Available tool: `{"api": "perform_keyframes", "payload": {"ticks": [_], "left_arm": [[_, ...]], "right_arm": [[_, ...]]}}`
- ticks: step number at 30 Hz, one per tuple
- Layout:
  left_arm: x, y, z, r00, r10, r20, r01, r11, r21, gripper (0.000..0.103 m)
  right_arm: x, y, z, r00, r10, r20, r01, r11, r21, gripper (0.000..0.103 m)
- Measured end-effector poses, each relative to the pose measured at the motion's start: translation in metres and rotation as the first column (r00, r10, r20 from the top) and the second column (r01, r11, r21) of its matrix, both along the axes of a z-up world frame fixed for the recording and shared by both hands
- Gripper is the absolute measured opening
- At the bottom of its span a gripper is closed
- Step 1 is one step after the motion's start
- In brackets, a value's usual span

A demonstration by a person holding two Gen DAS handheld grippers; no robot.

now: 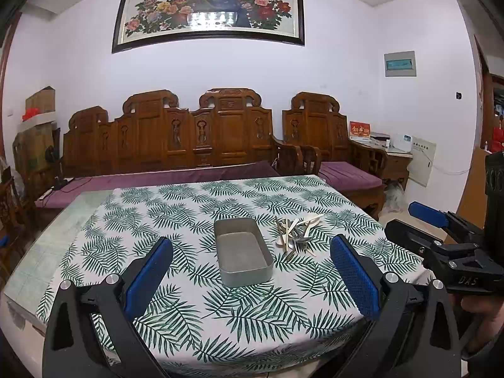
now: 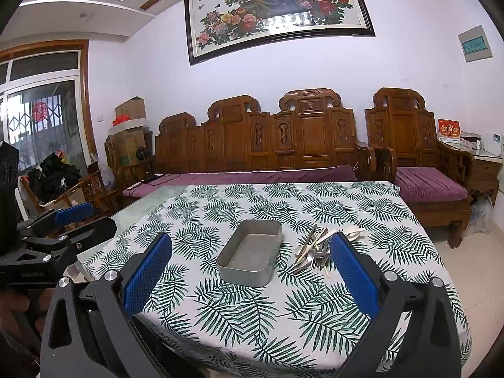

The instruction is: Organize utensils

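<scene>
An empty grey metal tray (image 1: 242, 270) (image 2: 249, 271) sits mid-table on the leaf-print cloth. A loose pile of utensils (image 1: 296, 233) (image 2: 315, 247), with forks, spoons, chopsticks and a white spoon, lies just right of the tray. My left gripper (image 1: 252, 271) is open and empty, held above the near edge of the table and facing the tray. My right gripper (image 2: 252, 271) is open and empty, also near the front edge. The right gripper shows at the right edge of the left wrist view (image 1: 441, 230); the left gripper shows at the left edge of the right wrist view (image 2: 63, 223).
The table (image 1: 176, 208) has a leaf-print cloth, with bare glass top (image 1: 47, 239) at its left. A carved wooden sofa (image 1: 195, 135) with purple cushions stands behind the table. A wooden armchair (image 2: 419, 157) and side table stand at the back right.
</scene>
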State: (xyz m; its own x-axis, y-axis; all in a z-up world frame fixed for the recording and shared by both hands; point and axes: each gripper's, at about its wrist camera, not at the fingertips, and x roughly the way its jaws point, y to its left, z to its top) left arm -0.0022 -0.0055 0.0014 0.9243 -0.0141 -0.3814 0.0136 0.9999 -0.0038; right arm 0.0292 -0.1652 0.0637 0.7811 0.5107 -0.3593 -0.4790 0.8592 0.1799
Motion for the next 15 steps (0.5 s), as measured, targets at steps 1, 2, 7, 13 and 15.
{"api": "perform_keyframes", "payload": {"ticks": [1,2,7,13,15], "left_arm": [[-0.0002,0.0011,0.0014,1.000,0.000,0.000,0.000,1.000,0.000,0.097],[-0.0002,0.0011,0.0018,1.000,0.000,0.000,0.000,1.000,-0.001,0.097],[-0.0002,0.0008,0.0020,1.000,0.000,0.001,0.000,1.000,-0.001,0.097],[0.0000,0.0000,0.0038,1.000,-0.002,0.002,0.002,1.000,0.000,0.097],[0.0000,-0.0001,0.0039,1.000,-0.003,0.002,0.003,1.000,-0.001,0.097]], "right_arm": [[-0.0006,-0.0001,0.0002,1.000,0.001,0.001,-0.001,1.000,0.000,0.101],[-0.0006,0.0000,0.0002,1.000,0.000,0.001,0.000,1.000,-0.001,0.101],[-0.0008,-0.0005,0.0002,1.000,0.001,0.001,-0.001,1.000,0.001,0.101],[-0.0011,-0.0008,0.0004,1.000,0.000,0.002,0.000,1.000,0.001,0.101],[-0.0009,-0.0008,0.0003,1.000,0.000,0.002,0.000,1.000,0.001,0.101]]}}
